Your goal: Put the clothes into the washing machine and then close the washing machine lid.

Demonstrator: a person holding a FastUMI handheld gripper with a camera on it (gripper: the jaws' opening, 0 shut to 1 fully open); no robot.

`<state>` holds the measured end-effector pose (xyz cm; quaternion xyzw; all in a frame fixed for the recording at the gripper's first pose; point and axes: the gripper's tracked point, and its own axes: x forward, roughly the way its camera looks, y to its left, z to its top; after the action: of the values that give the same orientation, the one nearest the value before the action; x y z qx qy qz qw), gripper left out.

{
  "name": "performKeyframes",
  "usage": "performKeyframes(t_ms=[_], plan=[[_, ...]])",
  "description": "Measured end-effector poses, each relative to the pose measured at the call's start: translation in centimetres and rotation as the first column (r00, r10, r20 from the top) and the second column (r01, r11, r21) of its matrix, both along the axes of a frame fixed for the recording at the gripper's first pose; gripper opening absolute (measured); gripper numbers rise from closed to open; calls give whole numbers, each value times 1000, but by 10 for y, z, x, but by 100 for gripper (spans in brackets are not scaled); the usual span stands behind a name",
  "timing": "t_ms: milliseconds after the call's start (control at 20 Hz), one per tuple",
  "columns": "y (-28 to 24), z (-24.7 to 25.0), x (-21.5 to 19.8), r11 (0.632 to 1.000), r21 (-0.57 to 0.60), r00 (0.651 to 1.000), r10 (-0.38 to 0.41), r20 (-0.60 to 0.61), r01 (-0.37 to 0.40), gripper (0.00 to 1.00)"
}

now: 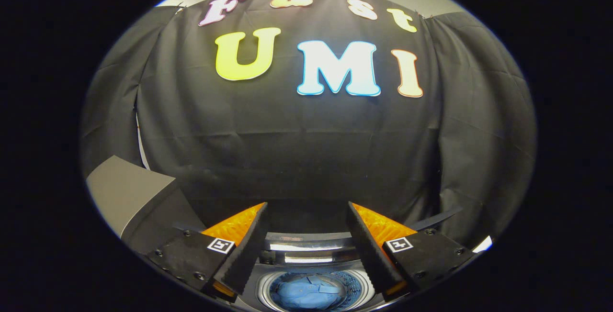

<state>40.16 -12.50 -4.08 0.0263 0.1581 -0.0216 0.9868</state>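
Observation:
The washing machine [306, 254] stands below and just ahead of my fingers, with its round drum open. A blue garment [309, 293] lies crumpled inside the drum. The machine's lid [306, 240] is raised at the back of the opening, seen edge-on as a shiny dark band. My gripper [306, 211] hangs above the machine and is open, its two black fingers [249, 250] with orange sides spread wide apart. Nothing is between them.
A grey box-like surface [129, 197] rises to the left of the machine. Black cloth [306, 149] walls the booth behind and to both sides. A dark strap-like strip [438, 218] sticks out to the right behind the right finger.

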Motion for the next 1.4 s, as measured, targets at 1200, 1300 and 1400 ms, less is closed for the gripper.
performKeyframes(t_ms=[1200,1300,1400], plan=[[25,-42,-109,998,-50,996,29,85,-25,100],[28,-38,-118,998,-58,995,37,93,-32,100],[28,-28,-129,998,-57,992,37,117,-30,100]])
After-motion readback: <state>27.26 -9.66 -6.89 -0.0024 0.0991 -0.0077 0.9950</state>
